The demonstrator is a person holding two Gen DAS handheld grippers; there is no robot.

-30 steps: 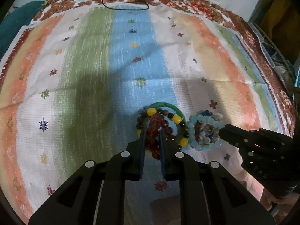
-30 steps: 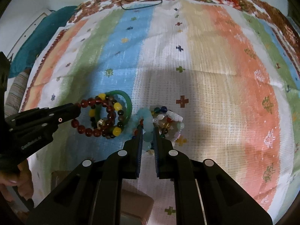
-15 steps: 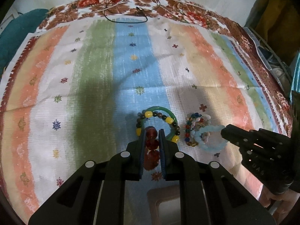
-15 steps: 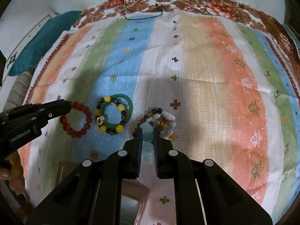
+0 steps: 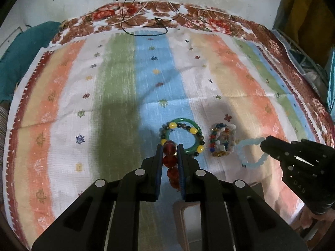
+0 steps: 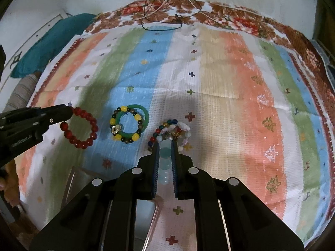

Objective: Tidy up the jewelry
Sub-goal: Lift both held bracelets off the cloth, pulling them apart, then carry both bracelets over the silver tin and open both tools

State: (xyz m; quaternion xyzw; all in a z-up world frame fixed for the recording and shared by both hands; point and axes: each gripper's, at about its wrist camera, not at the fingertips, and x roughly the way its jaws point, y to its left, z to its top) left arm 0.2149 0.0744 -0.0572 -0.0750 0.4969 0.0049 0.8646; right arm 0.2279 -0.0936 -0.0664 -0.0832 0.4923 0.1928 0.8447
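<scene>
Left claw (image 5: 170, 149) grips red bead bracelet (image 6: 80, 128); right claw (image 6: 165, 146) grips pale blue bracelet (image 5: 251, 153).

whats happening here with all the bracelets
A person is sorting jewelry on a striped cloth with a tool in each hand. The left tool is shut on a red bead bracelet, lifted off the pile. The right tool is shut on a pale blue bead bracelet. A green bangle with a yellow-and-dark bead bracelet on it and a multicolored bead cluster lie on the cloth between them.
</scene>
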